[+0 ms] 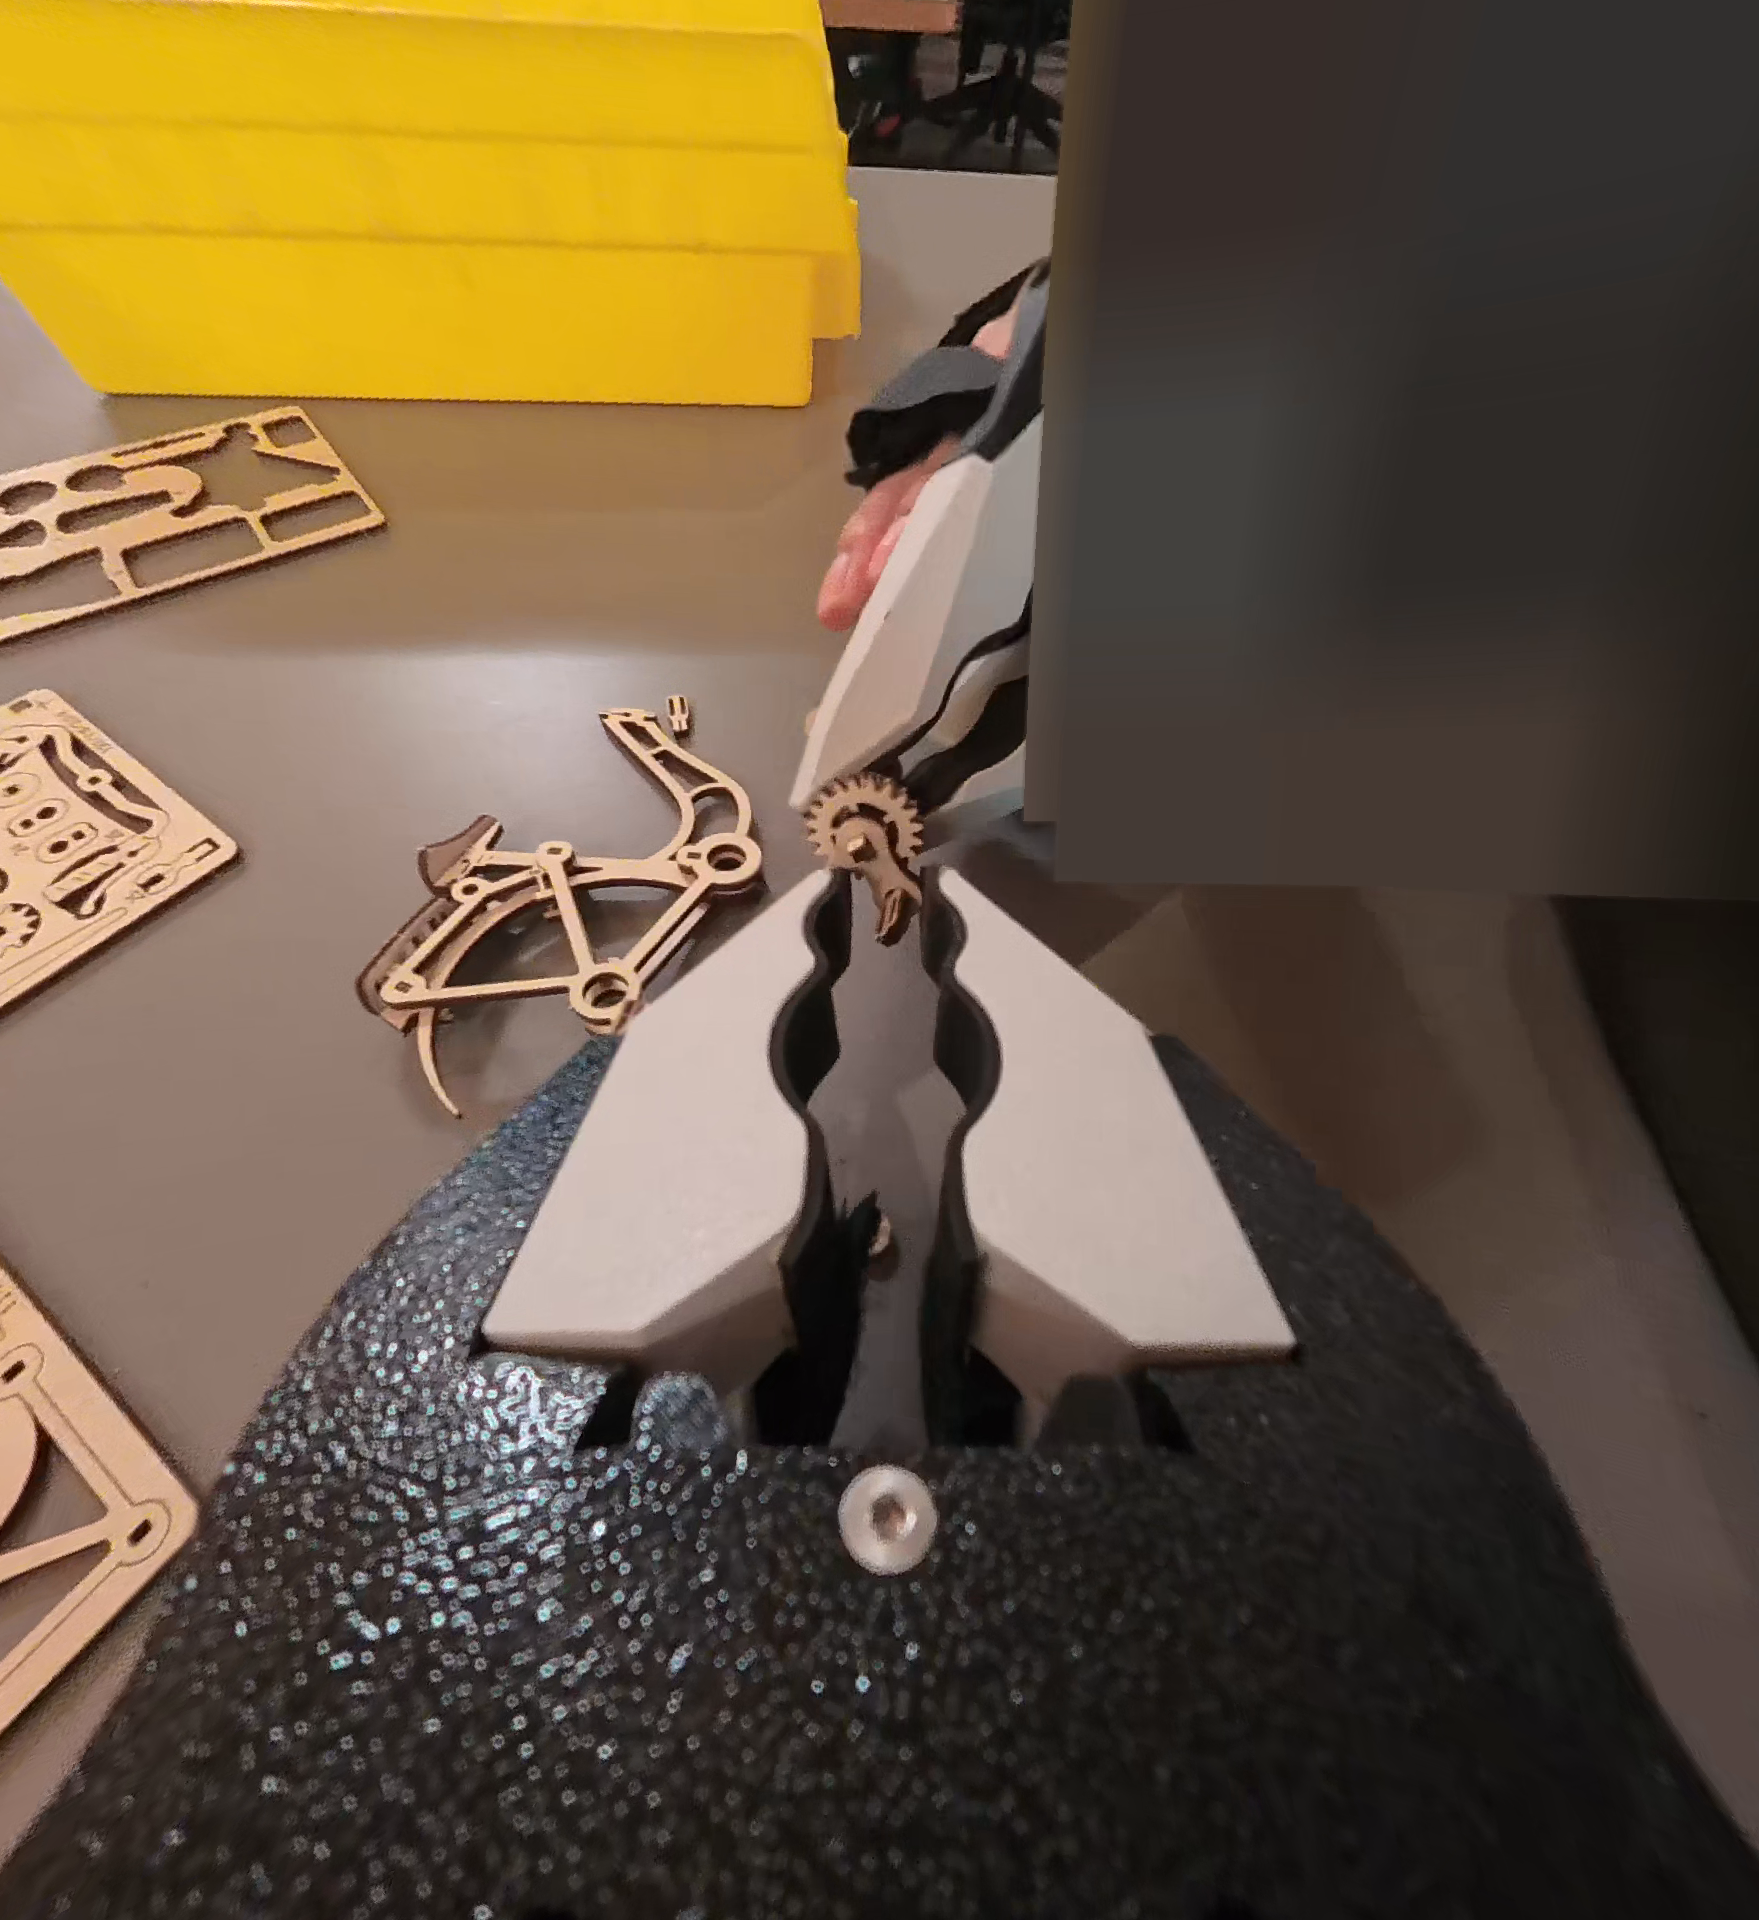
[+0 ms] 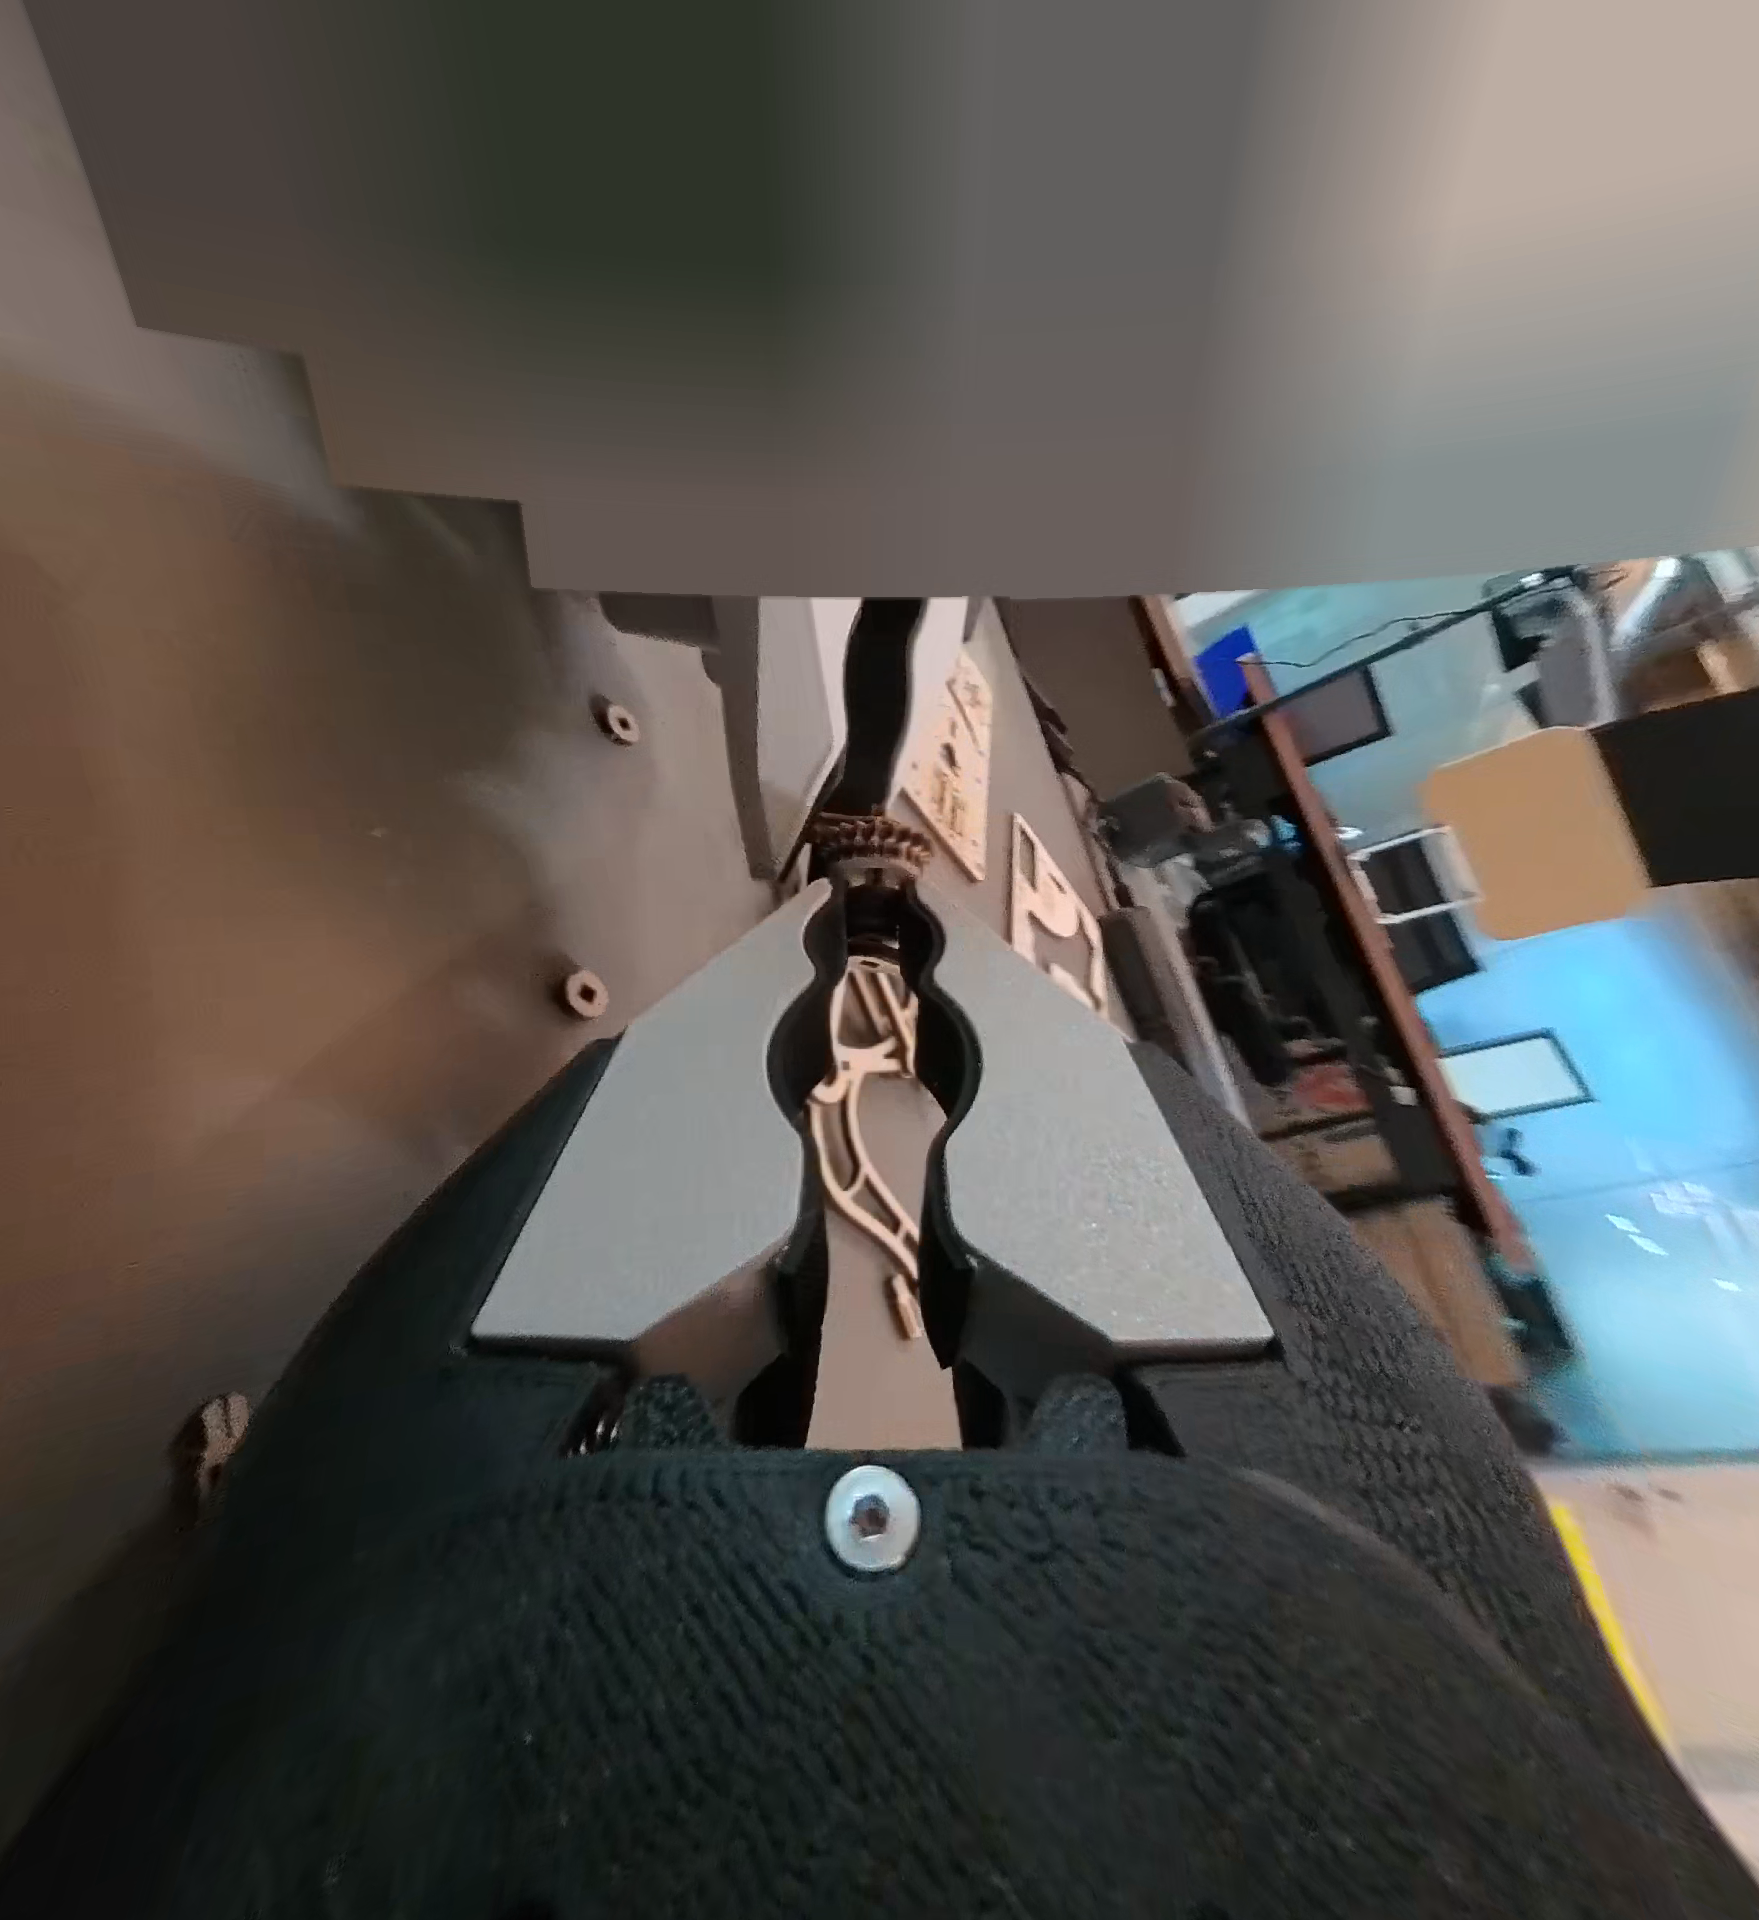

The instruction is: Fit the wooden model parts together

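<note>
While the right tool pinches the wooden gear piece above the counter, the left tool — slightly parted, empty — closes in; misalignment could snap the crank or knock it free.

Quantities: 4 wooden part sheets, 1 bicycle frame assembly, 1 gear piece, 1 yellow bin, 2 grippers.
</note>
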Available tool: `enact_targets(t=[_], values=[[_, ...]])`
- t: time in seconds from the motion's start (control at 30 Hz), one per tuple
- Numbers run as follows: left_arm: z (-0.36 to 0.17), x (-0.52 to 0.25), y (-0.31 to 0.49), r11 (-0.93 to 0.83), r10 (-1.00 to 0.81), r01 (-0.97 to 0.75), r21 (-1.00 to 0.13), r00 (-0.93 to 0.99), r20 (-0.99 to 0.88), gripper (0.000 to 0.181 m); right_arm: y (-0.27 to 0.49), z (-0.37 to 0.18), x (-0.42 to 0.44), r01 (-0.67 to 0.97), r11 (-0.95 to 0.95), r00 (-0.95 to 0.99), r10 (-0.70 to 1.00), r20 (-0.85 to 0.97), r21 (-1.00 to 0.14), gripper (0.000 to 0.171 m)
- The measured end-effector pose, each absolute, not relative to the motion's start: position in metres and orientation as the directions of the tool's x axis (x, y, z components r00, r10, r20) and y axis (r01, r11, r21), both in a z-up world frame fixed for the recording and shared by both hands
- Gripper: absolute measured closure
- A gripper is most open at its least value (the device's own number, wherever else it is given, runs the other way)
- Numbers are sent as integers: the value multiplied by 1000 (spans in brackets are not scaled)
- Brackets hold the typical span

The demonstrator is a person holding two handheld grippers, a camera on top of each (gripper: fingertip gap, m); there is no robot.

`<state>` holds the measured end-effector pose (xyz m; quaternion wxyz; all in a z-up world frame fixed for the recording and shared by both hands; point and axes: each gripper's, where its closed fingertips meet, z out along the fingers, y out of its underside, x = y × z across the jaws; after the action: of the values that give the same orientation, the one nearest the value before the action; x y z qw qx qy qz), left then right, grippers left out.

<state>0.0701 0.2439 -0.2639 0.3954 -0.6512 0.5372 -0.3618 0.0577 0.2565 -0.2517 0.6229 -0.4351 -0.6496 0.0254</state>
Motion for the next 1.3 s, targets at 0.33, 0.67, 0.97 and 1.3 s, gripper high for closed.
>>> enact_targets(t=[0.33,0.67,0.97,1.3], values=[[-285,69,245,306,-906,-602,-738,53,-419,175,238,-270,52,494,465,48,829,557,-735,152],[-291,68,246,395,-836,-657,-642,34,-548,175,237,-277,52,558,334,72,892,445,-760,153],[-291,69,240,392,-850,-627,-673,34,-526,176,232,-279,55,572,377,41,874,484,-728,153],[-280,65,248,631,-625,-614,-475,-38,-780,175,232,-274,58,524,328,45,911,410,-786,143]])
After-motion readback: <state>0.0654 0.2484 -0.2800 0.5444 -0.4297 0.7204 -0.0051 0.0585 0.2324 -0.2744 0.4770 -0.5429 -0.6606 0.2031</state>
